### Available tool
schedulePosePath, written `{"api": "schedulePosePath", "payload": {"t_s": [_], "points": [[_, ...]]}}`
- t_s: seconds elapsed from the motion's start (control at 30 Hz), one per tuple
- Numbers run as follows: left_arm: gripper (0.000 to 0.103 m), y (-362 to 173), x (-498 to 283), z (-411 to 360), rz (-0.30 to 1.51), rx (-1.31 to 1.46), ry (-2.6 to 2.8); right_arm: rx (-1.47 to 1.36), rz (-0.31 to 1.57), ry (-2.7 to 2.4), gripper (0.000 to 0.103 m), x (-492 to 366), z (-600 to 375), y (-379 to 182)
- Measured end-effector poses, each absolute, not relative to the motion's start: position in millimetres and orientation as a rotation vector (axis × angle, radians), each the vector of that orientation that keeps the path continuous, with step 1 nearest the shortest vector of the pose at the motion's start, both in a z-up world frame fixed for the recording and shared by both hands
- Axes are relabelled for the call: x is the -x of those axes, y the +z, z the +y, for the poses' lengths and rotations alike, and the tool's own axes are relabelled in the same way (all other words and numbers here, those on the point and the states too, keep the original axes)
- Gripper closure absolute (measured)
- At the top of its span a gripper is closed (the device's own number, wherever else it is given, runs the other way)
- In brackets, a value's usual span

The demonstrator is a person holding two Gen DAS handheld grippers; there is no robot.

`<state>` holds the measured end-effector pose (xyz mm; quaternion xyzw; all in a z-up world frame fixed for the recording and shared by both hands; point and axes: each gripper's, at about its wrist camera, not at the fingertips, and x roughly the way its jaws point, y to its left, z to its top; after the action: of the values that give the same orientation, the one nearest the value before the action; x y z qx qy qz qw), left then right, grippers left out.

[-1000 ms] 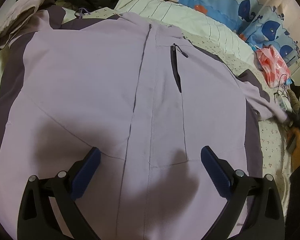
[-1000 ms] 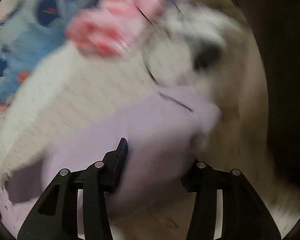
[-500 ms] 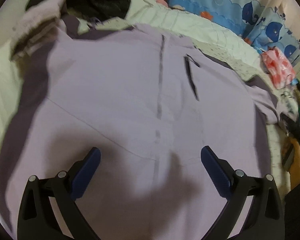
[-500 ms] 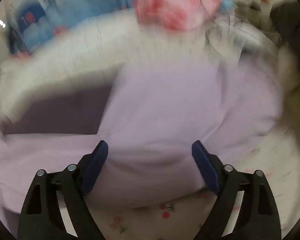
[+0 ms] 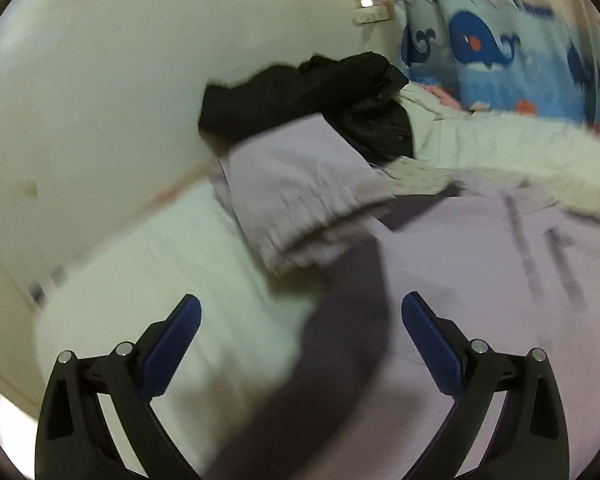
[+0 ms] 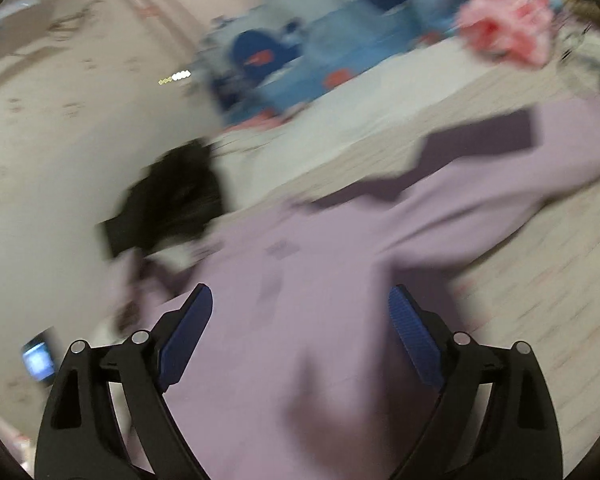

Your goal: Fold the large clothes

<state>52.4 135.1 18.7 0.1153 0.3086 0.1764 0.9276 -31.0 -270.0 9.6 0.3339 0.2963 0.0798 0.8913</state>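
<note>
The jacket (image 5: 480, 280) is pale lilac with dark purple panels. Behind it lies a black garment (image 5: 340, 92), and beyond that a blue curtain (image 5: 500, 60) printed with navy whales. A pink-and-white bag (image 6: 508, 16) sits beside the curtain. Gripper pads (image 5: 430, 340) are blue.

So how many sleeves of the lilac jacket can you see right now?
2. One lilac sleeve lies towards the black garment in the left wrist view; the other sleeve stretches right towards the pink bag in the right wrist view.

Pale wall (image 5: 100, 92) behind bed (image 5: 172, 264), whale-print curtain (image 5: 500, 68).
</note>
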Motion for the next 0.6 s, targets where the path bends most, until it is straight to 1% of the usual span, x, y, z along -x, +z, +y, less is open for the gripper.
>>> {"api": "schedulePosePath", "payload": {"t_s": [0.1, 0.2, 0.23, 0.27, 0.3, 0.33, 0.37, 0.47, 0.57, 0.6], "points": [[0.007, 0.5, -92.6, 133.9, 0.648, -0.42, 0.372, -0.677, 0.603, 0.266, 0.017, 39.6, -218.0, 9.0], [0.007, -10.8, -116.5, 126.4, 0.63, -0.564, 0.364, -0.527, 0.641, 0.305, 0.017, 46.2, -172.2, 10.6], [0.011, -13.6, -125.1, 127.4, 0.62, -0.609, 0.376, -0.52, 0.656, 0.298, 0.017, 45.7, -170.0, 5.1], [0.037, -13.3, -133.9, 132.1, 0.631, -0.604, 0.373, -0.531, 0.67, 0.301, 0.017, 45.7, -167.7, 2.6], [0.06, -9.7, -142.5, 141.6, 0.663, -0.557, 0.343, -0.559, 0.692, 0.302, 0.017, 45.5, -167.9, -2.4], [0.075, -2.0, -153.7, 157.7, 0.707, -0.481, 0.327, -0.591, 0.706, 0.296, 0.017, 45.9, -171.2, -6.2], [0.082, 9.2, -159.5, 170.9, 0.706, -0.438, 0.326, -0.603, 0.708, 0.291, 0.017, 48.8, -171.8, -7.9], [0.085, 59.1, -176.5, 209.5, 0.601, -0.475, 0.475, -0.621, 0.698, 0.284, 0.017, 53.1, -176.5, -7.8], [0.085, 142.3, -190.7, 276.2, 0.482, -0.383, 0.664, -0.616, 0.693, 0.294, 0.017, 54.3, -174.7, -7.9], [0.085, 163.1, -198.9, 302.7, 0.48, -0.35, 0.737, -0.614, 0.7, 0.297, 0.017, 52.8, -174.2, -10.5]]}}
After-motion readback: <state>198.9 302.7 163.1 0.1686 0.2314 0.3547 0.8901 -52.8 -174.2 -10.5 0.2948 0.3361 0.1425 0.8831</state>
